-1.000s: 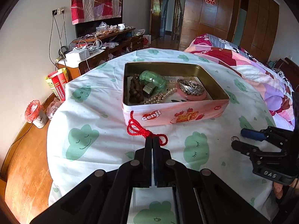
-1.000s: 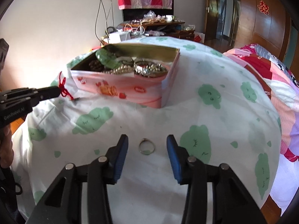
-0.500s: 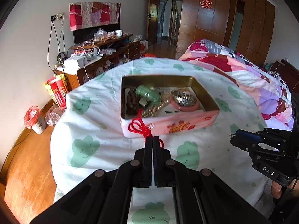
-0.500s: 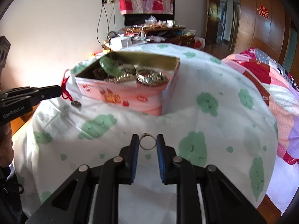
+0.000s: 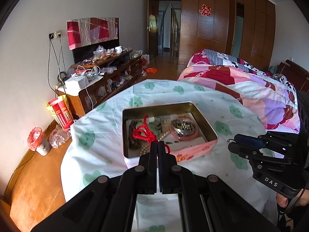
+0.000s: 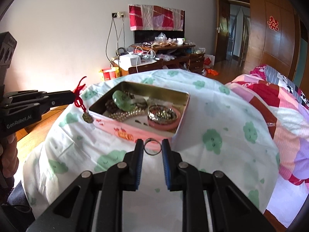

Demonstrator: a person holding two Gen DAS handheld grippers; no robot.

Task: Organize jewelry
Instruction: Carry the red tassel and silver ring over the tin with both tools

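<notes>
Left wrist view: the left hand-held gripper (image 5: 158, 145) pinches a red cord (image 5: 143, 133) above the tin (image 5: 193, 150) on the desk (image 5: 108, 116). The right hand-held gripper (image 6: 152, 147) clamps a ring (image 6: 152, 149), raised before the tin's near wall.

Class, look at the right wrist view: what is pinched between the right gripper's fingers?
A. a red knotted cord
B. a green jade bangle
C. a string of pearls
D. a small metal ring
D. The right gripper holds a small metal ring between its fingers, in front of the pink tin; the red cord hangs from the left gripper.
</notes>
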